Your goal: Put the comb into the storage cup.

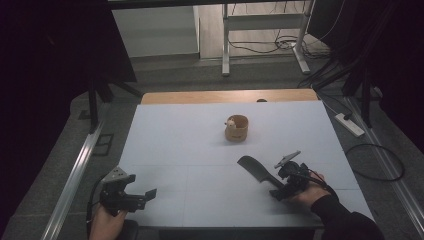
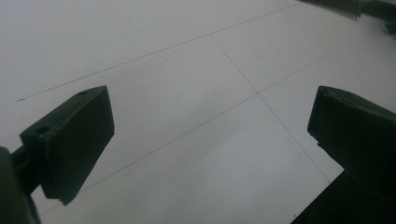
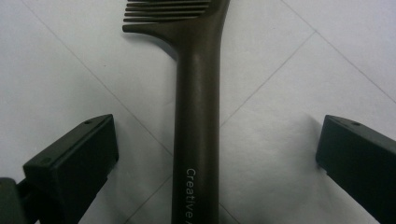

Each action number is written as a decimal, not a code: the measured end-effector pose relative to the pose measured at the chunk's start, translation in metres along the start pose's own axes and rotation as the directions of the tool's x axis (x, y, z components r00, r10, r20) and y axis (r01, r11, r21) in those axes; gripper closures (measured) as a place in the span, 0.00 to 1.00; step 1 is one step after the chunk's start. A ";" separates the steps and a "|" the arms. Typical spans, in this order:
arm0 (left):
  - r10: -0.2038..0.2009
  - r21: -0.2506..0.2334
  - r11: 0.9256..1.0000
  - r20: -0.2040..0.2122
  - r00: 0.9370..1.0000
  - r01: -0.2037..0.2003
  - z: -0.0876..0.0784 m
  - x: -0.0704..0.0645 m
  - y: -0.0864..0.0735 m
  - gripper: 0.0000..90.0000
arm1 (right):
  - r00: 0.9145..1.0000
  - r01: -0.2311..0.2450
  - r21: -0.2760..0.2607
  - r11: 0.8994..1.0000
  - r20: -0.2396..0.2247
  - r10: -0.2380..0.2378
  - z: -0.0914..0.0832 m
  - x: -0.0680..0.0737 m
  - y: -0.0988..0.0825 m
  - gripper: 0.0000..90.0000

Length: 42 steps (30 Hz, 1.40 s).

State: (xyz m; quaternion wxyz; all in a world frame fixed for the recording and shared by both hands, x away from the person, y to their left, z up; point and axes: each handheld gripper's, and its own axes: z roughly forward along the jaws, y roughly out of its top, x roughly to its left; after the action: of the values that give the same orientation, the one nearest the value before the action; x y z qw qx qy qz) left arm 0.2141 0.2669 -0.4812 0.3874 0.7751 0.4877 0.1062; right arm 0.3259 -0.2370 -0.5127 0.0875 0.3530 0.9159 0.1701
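Observation:
A dark brown comb (image 1: 255,169) lies flat on the white table top (image 1: 200,145), right of centre, teeth end pointing away toward the left. My right gripper (image 1: 281,182) is open and straddles the comb's handle (image 3: 196,116); both jaws stand well clear of it on either side. White lettering runs along the handle. My left gripper (image 1: 140,186) is open near the table's front left corner, over bare table, with nothing between its jaws (image 2: 210,107). The comb's teeth (image 2: 334,4) show at the top right of the left gripper view.
A small round wooden cup (image 1: 237,128) with a pale object at its rim stands mid-table, beyond the comb. A wooden strip (image 1: 230,96) runs along the table's far edge. Cables and a power strip (image 1: 350,125) lie on the floor to the right.

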 end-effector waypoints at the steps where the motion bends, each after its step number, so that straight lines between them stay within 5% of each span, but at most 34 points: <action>1: 0.000 0.000 1.000 0.000 1.000 0.000 0.000 0.000 0.000 0.01 | 1.000 0.001 0.003 1.000 0.001 -0.001 0.000 0.000 0.000 0.00; 7: 0.001 0.002 1.000 0.000 1.000 -0.001 0.000 0.000 0.000 0.01 | 1.000 0.018 0.013 1.000 -0.014 -0.018 -0.003 0.002 0.003 0.11; 20: 0.007 0.009 1.000 -0.004 1.000 -0.007 0.001 0.000 0.000 0.01 | 0.997 0.058 0.013 0.998 -0.048 -0.057 -0.014 0.005 0.008 0.79; 42: -0.019 -0.017 1.000 0.012 1.000 0.019 -0.001 0.001 0.001 0.00 | 0.995 0.072 -0.045 0.996 -0.067 -0.075 -0.018 0.001 0.003 0.81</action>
State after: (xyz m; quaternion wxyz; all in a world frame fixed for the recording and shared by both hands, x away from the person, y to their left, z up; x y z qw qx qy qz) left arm 0.2144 0.2677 -0.4798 0.3981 0.7677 0.4916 0.1022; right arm 0.3217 -0.2384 -0.4952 0.0700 0.3111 0.9268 0.1983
